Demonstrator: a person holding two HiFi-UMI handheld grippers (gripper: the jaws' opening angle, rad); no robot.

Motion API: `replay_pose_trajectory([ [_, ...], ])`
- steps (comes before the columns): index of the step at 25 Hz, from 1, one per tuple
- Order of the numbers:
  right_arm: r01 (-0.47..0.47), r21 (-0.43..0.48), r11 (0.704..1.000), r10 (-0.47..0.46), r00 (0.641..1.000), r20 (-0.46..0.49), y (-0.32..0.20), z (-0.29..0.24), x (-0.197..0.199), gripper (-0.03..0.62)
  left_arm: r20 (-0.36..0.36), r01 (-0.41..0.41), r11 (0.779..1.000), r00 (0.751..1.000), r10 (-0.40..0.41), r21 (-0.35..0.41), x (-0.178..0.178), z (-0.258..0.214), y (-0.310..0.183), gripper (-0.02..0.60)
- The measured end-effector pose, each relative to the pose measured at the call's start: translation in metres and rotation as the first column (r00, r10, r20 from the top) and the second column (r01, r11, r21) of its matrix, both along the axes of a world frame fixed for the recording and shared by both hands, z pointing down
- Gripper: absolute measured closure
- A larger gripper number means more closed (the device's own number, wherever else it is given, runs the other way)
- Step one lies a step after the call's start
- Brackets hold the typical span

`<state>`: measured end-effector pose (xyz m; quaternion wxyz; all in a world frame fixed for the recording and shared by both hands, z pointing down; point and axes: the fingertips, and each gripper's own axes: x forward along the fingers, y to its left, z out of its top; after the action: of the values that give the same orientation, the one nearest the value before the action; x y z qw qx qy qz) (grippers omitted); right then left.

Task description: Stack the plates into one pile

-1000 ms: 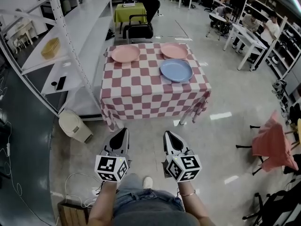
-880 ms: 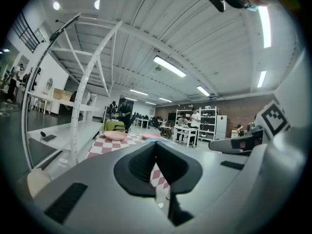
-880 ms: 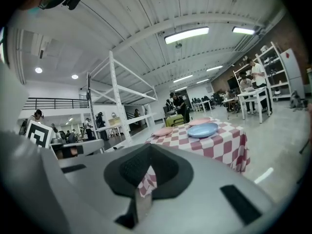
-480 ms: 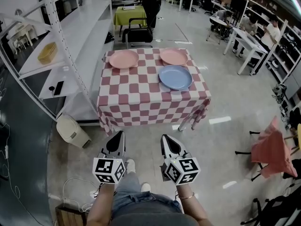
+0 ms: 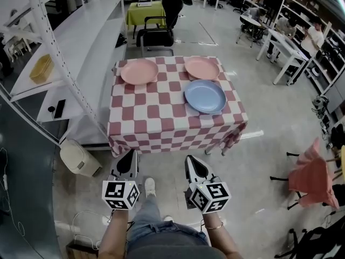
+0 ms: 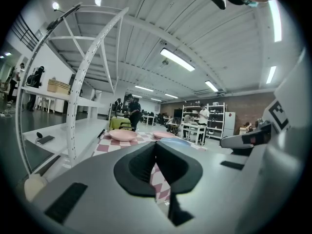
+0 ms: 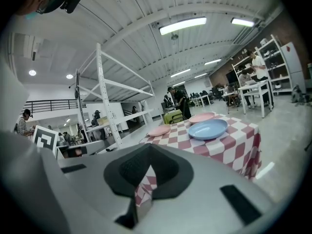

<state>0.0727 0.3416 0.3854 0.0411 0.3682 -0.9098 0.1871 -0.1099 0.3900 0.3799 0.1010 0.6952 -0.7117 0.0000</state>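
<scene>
Three plates lie apart on a table [image 5: 161,125] with a red and white checked cloth. A pink plate [image 5: 139,71] is at the far left, a second pink plate [image 5: 201,68] at the far right, and a blue plate [image 5: 205,96] nearer on the right. The left gripper [image 5: 129,156] and right gripper [image 5: 192,161] are both shut and empty, held side by side short of the table's near edge. The left gripper view shows the pink plate [image 6: 123,135] ahead beyond the shut tips. The right gripper view shows the blue plate [image 7: 208,128] and both pink ones behind it.
White metal shelving [image 5: 64,63] runs along the table's left side, with a stack of yellow dishes [image 5: 41,68] on it. A white bin [image 5: 78,156] stands at the table's near left corner. A black chair [image 5: 156,35] and a standing person [image 5: 172,1] are beyond the table.
Both grippers and the person have come closer to the table, which now sits larger and nearer in the head view. The jaws stay shut throughout.
</scene>
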Motion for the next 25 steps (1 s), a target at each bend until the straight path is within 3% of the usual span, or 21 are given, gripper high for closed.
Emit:
replay_pose_trajectory([
  [15,-0.035,-0.049,0.998,0.033,0.999,-0.024,-0.127,0.001,-0.123,0.585,-0.013,0.004,1.000,1.000,-0.004,-0.030,-0.135,0.008,-0.124,0.566],
  [25,-0.112,-0.076,0.991,0.108,0.993,-0.051,-0.182,0.008,-0.154,0.585,-0.041,-0.059,0.997,0.997,0.057,-0.046,-0.172,0.018,-0.189,0.566],
])
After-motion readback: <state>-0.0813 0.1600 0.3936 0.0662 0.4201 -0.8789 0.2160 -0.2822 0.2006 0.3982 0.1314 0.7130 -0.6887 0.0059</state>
